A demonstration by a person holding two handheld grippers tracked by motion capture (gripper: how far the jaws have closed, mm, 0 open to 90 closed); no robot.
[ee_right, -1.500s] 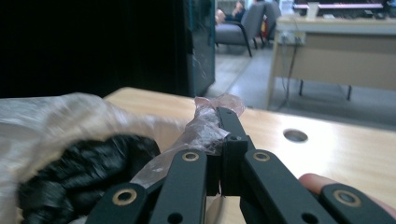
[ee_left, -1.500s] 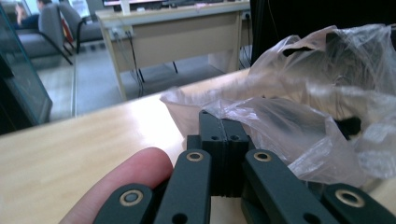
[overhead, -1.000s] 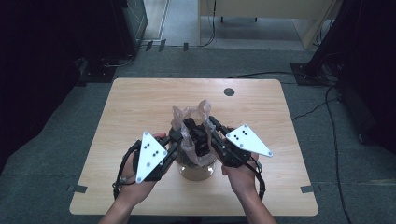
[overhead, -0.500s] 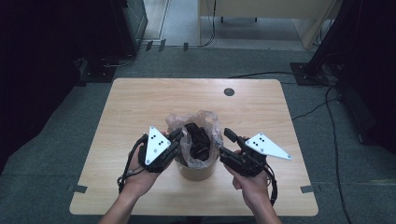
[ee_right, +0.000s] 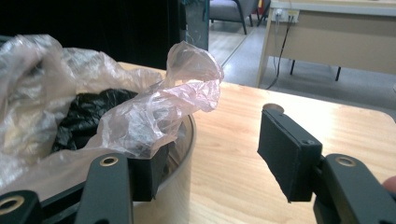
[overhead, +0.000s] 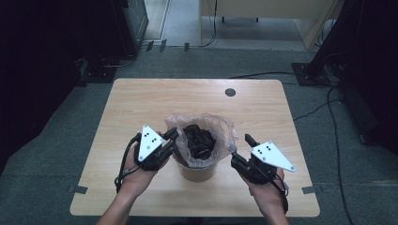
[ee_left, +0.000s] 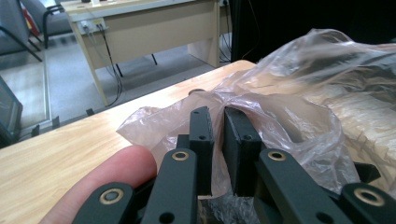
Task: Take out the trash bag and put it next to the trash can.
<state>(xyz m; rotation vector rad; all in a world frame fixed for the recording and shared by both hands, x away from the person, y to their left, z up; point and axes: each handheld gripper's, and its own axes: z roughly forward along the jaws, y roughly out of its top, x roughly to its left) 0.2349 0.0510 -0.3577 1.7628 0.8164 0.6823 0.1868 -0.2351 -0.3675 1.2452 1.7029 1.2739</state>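
Desk [ee_left: 140, 28] beyond table [overhead: 141, 103]; floor cables [overhead: 263, 75].

the right gripper [ee_right: 210, 163] has its jaws standing wide apart, having just been opening, with bare table [ee_right: 233, 154] between them. the left-hand jaw sits against the rim of a round tub [ee_right: 180, 186], under a loose flap of clear plastic bag [ee_right: 154, 112]. crumpled black material [ee_right: 91, 114] lies inside the bag.
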